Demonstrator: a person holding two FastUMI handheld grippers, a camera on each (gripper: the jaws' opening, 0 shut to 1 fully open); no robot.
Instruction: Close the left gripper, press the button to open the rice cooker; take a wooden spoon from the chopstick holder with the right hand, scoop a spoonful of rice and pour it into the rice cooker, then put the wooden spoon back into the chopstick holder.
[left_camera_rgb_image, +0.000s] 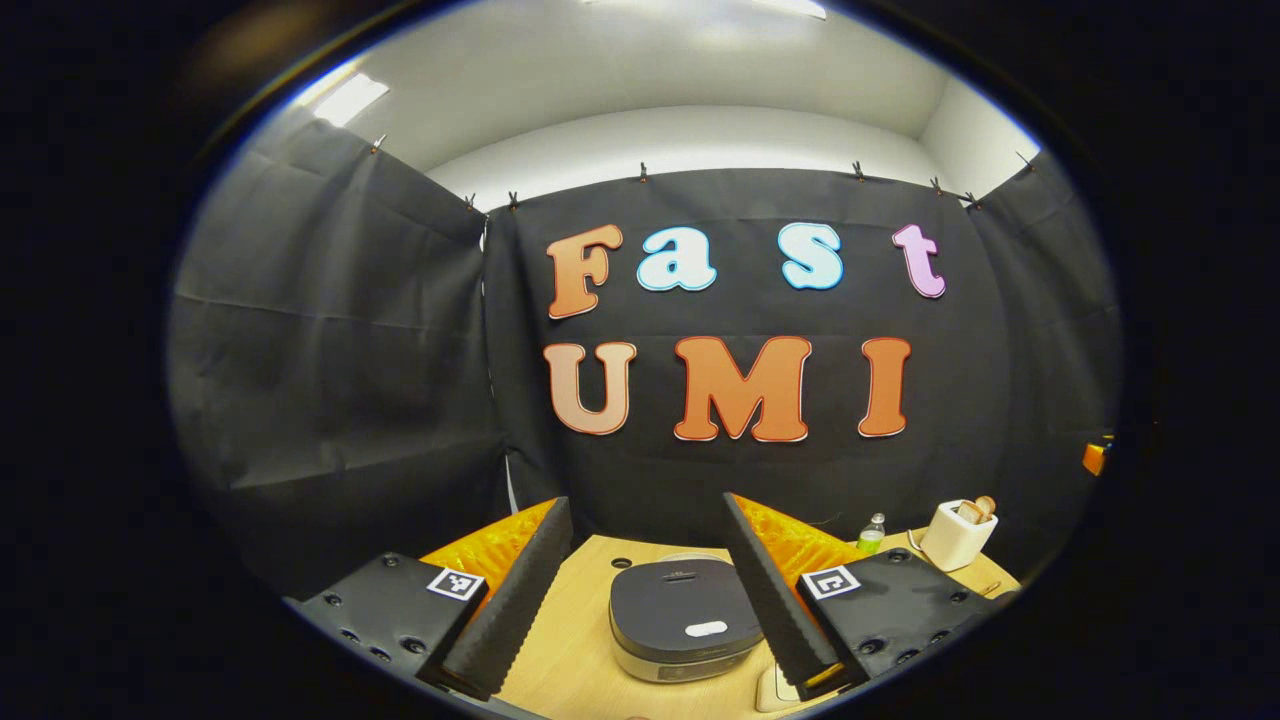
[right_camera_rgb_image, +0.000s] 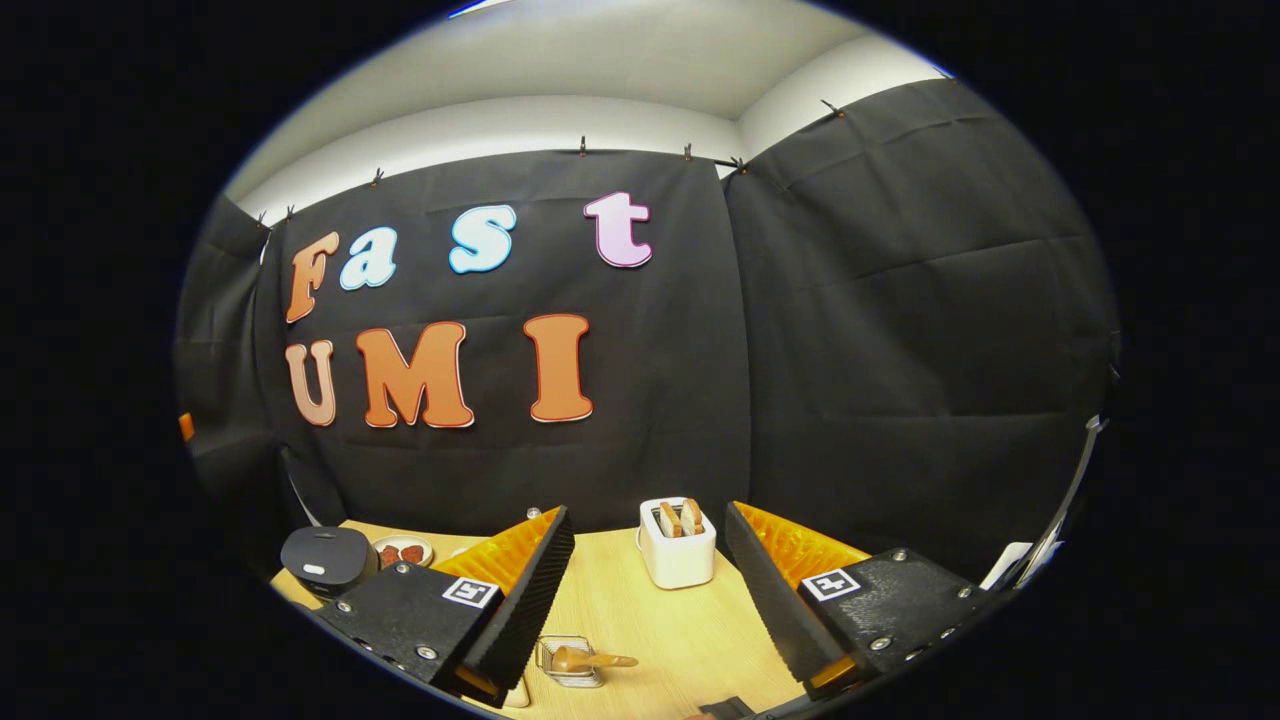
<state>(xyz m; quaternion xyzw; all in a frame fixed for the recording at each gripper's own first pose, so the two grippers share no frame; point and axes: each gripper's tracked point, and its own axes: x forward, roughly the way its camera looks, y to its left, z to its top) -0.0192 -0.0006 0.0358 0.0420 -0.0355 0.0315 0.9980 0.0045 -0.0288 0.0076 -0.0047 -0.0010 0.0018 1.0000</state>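
Two grippers wide open, empty | left gripper (left_camera_rgb_image: 645, 590) above closed cooker (left_camera_rgb_image: 685, 617) | right gripper (right_camera_rgb_image: 650, 590) over table (right_camera_rgb_image: 690, 630), spoon (right_camera_rgb_image: 590, 660) in holder (right_camera_rgb_image: 566, 660) below

One rice cooker (left_camera_rgb_image: 686, 617), one toaster (right_camera_rgb_image: 677, 543), one bottle (left_camera_rgb_image: 872, 534), one plate (right_camera_rgb_image: 402, 550), two tools

Open table (left_camera_rgb_image: 570, 640) before rice cooker (left_camera_rgb_image: 685, 615); toaster (right_camera_rgb_image: 677, 545) stands well apart.
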